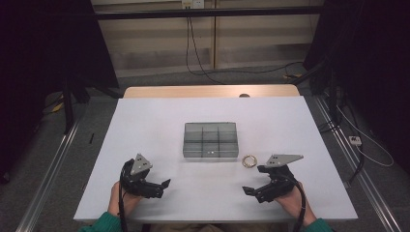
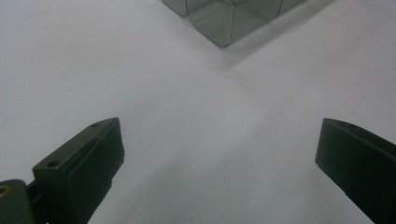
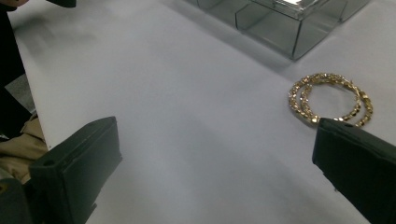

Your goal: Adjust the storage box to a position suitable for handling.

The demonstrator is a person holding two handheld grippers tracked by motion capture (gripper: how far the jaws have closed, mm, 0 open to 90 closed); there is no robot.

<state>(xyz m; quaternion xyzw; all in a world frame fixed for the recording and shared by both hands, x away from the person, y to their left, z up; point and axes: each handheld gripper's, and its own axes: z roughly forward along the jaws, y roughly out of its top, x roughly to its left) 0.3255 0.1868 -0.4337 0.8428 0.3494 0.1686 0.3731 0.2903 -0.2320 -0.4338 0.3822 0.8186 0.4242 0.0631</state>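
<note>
While both the left gripper (image 1: 165, 186) and right gripper (image 1: 253, 180) sit wide open and empty, the shiny gold hoop rings (image 3: 330, 99) lie just past the right fingers (image 3: 355, 163), not yet in the clear grey plastic box (image 1: 211, 140)

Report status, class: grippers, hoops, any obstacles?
Left gripper and right gripper open, holding nothing. Gold hoops flat on table, beside the box, ahead of the right fingers. Nothing in the way.

Hand-held gripper (image 2: 219, 154) jaws wide apart; organiser box (image 2: 229, 18) corner ahead.
</note>
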